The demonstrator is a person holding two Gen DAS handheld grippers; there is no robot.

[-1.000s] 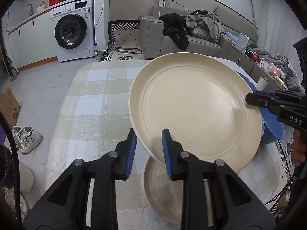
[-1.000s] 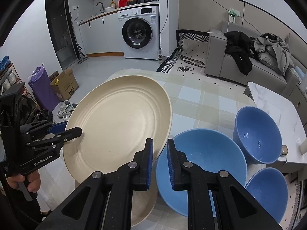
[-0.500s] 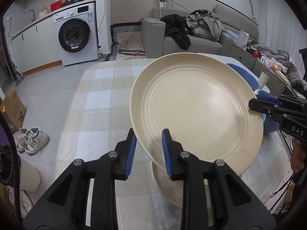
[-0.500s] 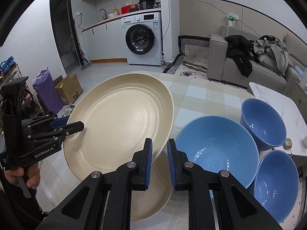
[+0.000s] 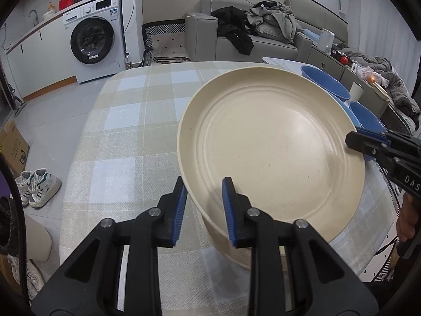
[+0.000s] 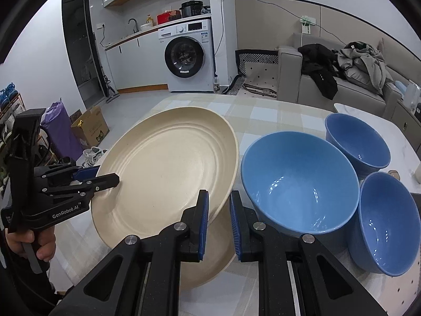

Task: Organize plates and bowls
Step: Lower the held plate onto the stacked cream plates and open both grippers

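Your left gripper (image 5: 204,205) and right gripper (image 6: 219,220) each pinch opposite rim edges of the cream plate (image 5: 271,147); jaws nearly closed on the rim, a narrow gap showing either side of it. The plate is held in the air, centre-right of the left wrist frame, over a second cream plate (image 6: 210,252) lying on the checked tablecloth (image 5: 126,137)

Risks, as judged:
- Rim grip is shallow on both sides. If your hands drift apart or tilt unevenly, the plate could slip from one pad and drop edge-first onto the lower plate
- Lowering off-centre would leave the pair seated crooked
- The large blue bowl (image 6: 300,184) sits just beside the plate's right edge in the right wrist frame; a sideways swing could knock it

Materials: plate is matte, faintly speckled, round, with shallow concentric steps and a raised lip; looks rigid and light. Three bowls are glossy blue, deep, showing highlights; smooth glaze is probably slick. Pads are ribbed blue rubber. Cloth is woven, soft
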